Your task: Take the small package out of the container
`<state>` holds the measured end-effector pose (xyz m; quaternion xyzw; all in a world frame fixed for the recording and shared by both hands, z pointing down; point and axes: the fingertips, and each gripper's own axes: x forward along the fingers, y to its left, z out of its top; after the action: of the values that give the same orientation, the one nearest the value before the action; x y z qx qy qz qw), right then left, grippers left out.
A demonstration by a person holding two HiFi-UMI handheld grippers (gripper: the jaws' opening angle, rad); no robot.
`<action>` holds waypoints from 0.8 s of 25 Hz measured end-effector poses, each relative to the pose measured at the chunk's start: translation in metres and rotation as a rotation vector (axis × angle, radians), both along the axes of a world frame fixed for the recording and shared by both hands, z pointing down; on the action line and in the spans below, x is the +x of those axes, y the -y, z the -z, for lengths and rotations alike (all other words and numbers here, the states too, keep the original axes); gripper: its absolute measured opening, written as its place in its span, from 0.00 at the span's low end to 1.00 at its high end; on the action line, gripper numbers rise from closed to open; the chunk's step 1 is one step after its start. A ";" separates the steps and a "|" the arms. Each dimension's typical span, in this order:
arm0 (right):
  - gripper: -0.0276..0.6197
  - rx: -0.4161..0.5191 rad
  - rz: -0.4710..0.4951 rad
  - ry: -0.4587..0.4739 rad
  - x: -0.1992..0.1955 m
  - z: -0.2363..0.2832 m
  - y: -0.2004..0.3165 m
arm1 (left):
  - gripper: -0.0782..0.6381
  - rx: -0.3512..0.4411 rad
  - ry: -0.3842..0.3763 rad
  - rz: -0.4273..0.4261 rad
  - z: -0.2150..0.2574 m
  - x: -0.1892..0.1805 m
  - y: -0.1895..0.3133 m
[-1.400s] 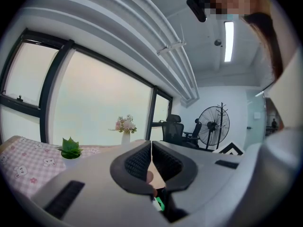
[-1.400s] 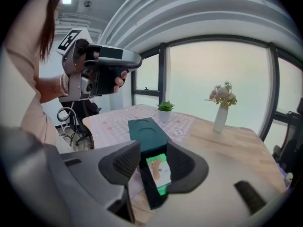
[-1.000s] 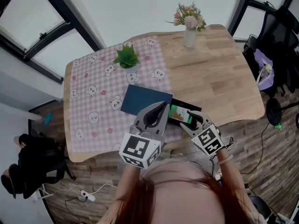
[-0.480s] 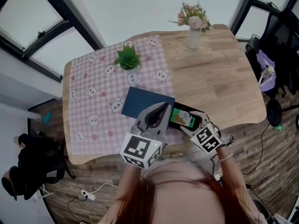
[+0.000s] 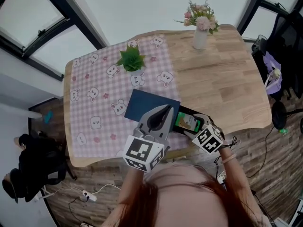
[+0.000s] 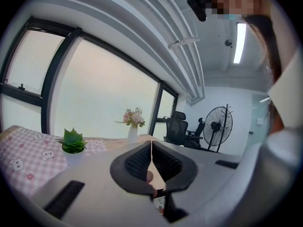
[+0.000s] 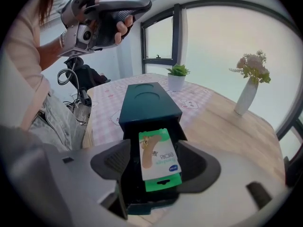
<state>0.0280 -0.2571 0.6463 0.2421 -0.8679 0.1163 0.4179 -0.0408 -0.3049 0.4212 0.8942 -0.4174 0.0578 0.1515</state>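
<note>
the small package (image 7: 159, 161), white with a green end, lies in the pulled-out tray (image 7: 142, 206) of the dark teal container (image 7: 149, 100). the container sits at the near edge of the bench (image 5: 222, 79).

in the right gripper view the package's long axis runs from 12 to 6 o'clock, in line with the way the right tongs (image 7: 157, 167) point. its green end is at 6 o'clock, nearest the camera. these tongs have just been opening and now stand wide apart. one pad is at 9 o'clock of the package and the other at 3 o'clock, so the package is between them, but neither pad touches it.

the left tongs (image 5: 165, 109) are closed together with nothing between them. in the head view they hang at about 10 o'clock of the package, over the container's lid.

the right hand is plainly the nearer one. the coming grasp likely turns on closing across the package's short width while staying clear of the tray walls.
</note>
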 end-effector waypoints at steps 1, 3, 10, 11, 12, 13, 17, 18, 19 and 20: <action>0.51 -0.006 0.004 -0.009 0.000 -0.003 0.001 | 0.13 -0.003 0.000 0.002 -0.001 -0.001 0.001; 0.52 -0.017 0.013 -0.028 -0.001 -0.009 0.002 | 0.13 -0.007 -0.002 0.005 -0.002 -0.003 0.004; 0.55 -0.052 0.045 -0.092 -0.004 -0.025 0.005 | 0.13 -0.021 -0.001 0.010 -0.008 -0.010 0.008; 0.56 -0.057 0.050 -0.099 -0.005 -0.027 0.005 | 0.13 -0.023 -0.001 0.011 -0.009 -0.011 0.009; 0.57 -0.063 0.054 -0.106 -0.005 -0.029 0.006 | 0.13 -0.025 -0.002 0.012 -0.010 -0.012 0.010; 0.58 -0.068 0.058 -0.111 -0.006 -0.031 0.007 | 0.13 -0.027 -0.002 0.013 -0.011 -0.013 0.011; 0.59 -0.088 0.064 -0.127 -0.008 -0.036 0.009 | 0.13 -0.035 -0.003 0.015 -0.013 -0.016 0.015; 0.59 -0.094 0.066 -0.131 -0.008 -0.037 0.009 | 0.13 -0.038 -0.004 0.015 -0.013 -0.016 0.016; 0.60 -0.099 0.067 -0.136 -0.008 -0.039 0.010 | 0.13 -0.040 -0.005 0.015 -0.014 -0.017 0.017; 0.60 -0.105 0.069 -0.141 -0.008 -0.040 0.010 | 0.13 -0.042 -0.005 0.014 -0.014 -0.017 0.018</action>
<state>0.0197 -0.2675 0.6864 0.1975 -0.8368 0.1299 0.4939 -0.0575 -0.3225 0.4355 0.8879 -0.4220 0.0632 0.1718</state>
